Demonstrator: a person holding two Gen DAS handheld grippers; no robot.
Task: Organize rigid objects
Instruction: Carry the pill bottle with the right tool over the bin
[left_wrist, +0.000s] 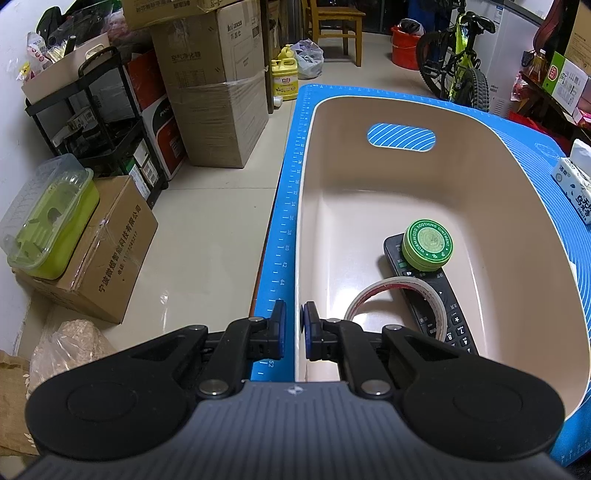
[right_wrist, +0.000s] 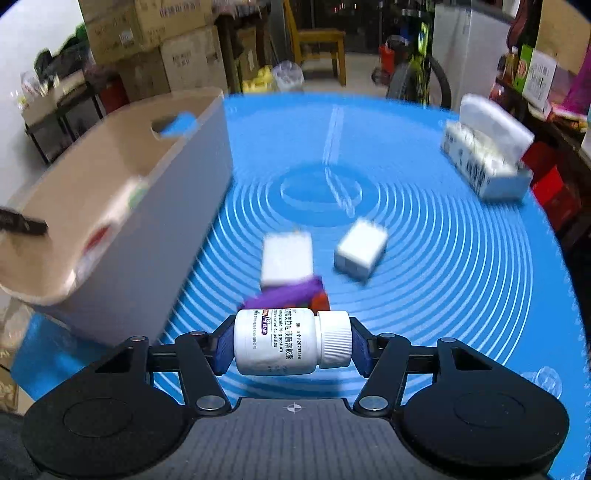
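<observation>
— Right tool (right_wrist: 291, 341) first: what's it doing?
— Clamped on a white pill bottle (right_wrist: 275, 341) lying sideways between the pads, base against one pad, ribbed cap against the other. The bottle hangs above the blue mat (right_wrist: 443, 258), clear of it.

— And the left tool (left_wrist: 293, 325)?
— Pinched tight on the near-left rim of the beige bin (left_wrist: 369, 110); one pad sits outside the wall, the other inside.

— What's in the bin?
— A black remote control (left_wrist: 448, 310) flat on the floor of it, a round green ointment tin (left_wrist: 428, 245) resting on the remote's far end, and a roll of tape (left_wrist: 388, 291) leaning across the remote's middle. The far wall has an oval handle cut-out with the mat showing through.

— Loose things on the bench?
— Two white plug-like blocks (right_wrist: 360, 251), blurred, lie beyond the bottle and slightly apart. Just behind the bottle there's something purple (right_wrist: 288, 293) with a bit of red; I can't tell what. A tissue box (right_wrist: 484, 162) stands near the far right edge. The bin sits at the mat's left side.

— The room?
— Pale tiled floor (left_wrist: 207, 236), stacked cardboard boxes (left_wrist: 218, 81) and a black shelf unit (left_wrist: 96, 122) along the left wall, a yellow detergent jug (left_wrist: 285, 75), a wooden chair (left_wrist: 340, 22), a red bucket (left_wrist: 406, 46) and a small green bicycle (left_wrist: 458, 59) at the back.
</observation>
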